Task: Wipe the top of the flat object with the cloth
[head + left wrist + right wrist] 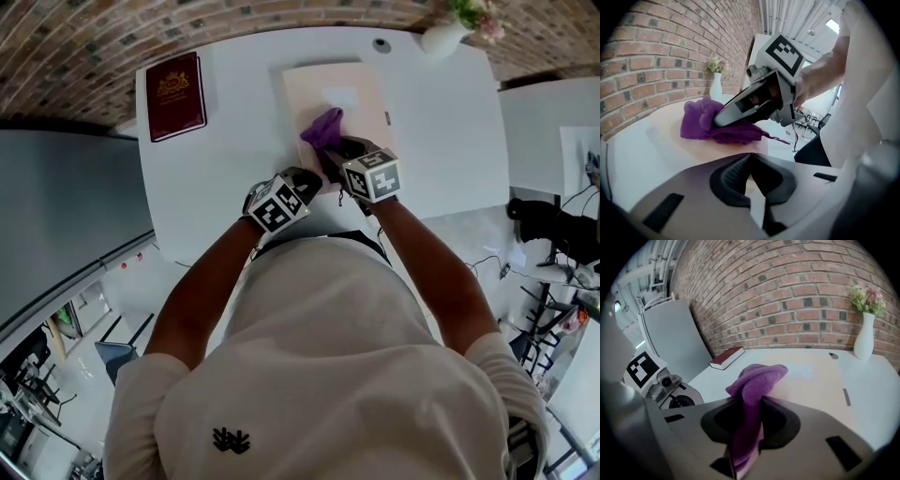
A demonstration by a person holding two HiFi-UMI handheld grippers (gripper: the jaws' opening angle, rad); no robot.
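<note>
Head view: from above, steeply down onto white rectangular table (450, 122). Gripper views: low, close to its surface; right one facing red brick wall (787, 296). Shared throughout: crumpled purple terry cloth (323, 127).

Everything is lit bright and even, with pretty much no hard shadows cast anywhere. The white table (450, 122) is nearly blown out in the upper part of the head view, and a pale glare patch is seen on the flat board (305, 98). Heavy fisheye bending is shown in all three views, with black corners in both gripper views. The purple cloth (757, 380) is rendered fairly sharp mid-frame, while the nearest parts along the bottom edge are smeared soft.
</note>
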